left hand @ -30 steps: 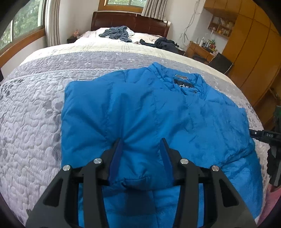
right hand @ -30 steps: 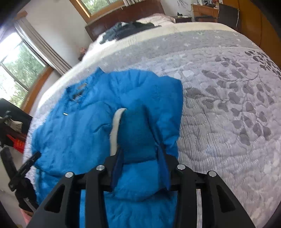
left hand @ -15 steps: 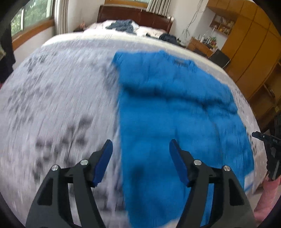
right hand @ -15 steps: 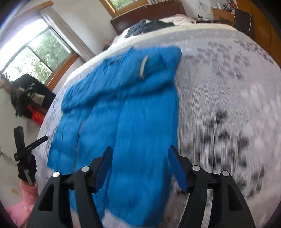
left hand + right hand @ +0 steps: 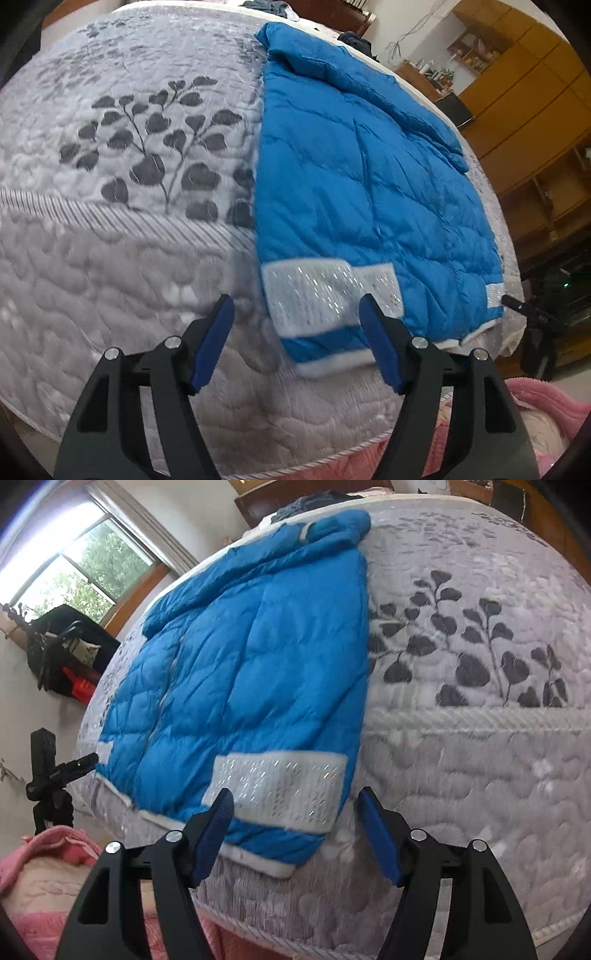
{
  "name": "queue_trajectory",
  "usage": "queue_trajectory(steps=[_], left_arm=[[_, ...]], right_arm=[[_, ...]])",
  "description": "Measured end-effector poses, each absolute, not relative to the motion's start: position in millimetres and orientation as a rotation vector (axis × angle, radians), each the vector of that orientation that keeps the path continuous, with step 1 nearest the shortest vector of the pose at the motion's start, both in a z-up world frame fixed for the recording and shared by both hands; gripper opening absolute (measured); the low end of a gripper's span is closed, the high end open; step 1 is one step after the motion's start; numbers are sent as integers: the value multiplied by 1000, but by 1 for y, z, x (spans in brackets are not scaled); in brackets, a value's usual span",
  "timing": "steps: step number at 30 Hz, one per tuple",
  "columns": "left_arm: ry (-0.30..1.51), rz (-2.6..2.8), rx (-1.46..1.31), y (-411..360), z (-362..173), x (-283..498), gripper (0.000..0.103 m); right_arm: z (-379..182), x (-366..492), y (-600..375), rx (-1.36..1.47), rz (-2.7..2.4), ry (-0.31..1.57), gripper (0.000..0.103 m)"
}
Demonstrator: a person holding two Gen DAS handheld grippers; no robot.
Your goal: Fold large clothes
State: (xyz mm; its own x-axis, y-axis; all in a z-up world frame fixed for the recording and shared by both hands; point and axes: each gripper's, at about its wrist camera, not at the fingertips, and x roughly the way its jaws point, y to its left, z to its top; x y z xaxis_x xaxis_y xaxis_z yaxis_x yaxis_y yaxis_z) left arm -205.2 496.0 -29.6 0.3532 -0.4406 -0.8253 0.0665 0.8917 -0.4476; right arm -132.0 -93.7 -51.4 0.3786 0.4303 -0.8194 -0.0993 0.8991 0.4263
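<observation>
A blue padded jacket (image 5: 362,177) lies flat on the grey quilted bed, sleeves folded in across its chest, hem toward me. A white sparkly band (image 5: 328,295) runs along the hem. My left gripper (image 5: 297,334) hangs open just above the hem's left corner, nothing between its fingers. In the right wrist view the same jacket (image 5: 251,657) shows its zip and white hem band (image 5: 280,790). My right gripper (image 5: 295,821) is open over the hem's right corner, holding nothing.
The grey bedspread (image 5: 129,155) with dark leaf print spreads around the jacket. A pink garment (image 5: 48,878) on a person is at the bed's near edge. A small tripod (image 5: 44,775) stands beside the bed, wooden cabinets (image 5: 528,96) beyond. Dark clothes lie by the headboard.
Both grippers let go of the folded-in sleeves, opened, and pulled back from the jacket's chest down to its hem at the bed's near edge.
</observation>
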Motion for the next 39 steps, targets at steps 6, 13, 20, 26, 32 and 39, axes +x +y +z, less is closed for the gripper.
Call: queue_trajectory(steps=[6, 13, 20, 26, 32, 39], left_arm=[[1187, -401, -404, 486, -37, -207, 70], [1198, -424, -399, 471, -40, -208, 37], [1130, -474, -483, 481, -22, -207, 12], [969, -551, -473, 474, 27, -196, 10], [860, -574, -482, 474, 63, -154, 10], [802, -586, -484, 481, 87, -90, 11]], right_arm=[[-55, -131, -79, 285, 363, 1117, 65], [-50, -131, -77, 281, 383, 1083, 28], [-29, -133, -92, 389, 451, 999, 14], [17, -123, -97, 413, 519, 883, 12], [61, -87, -101, 398, 549, 820, 12], [83, -20, -108, 447, 554, 834, 11]])
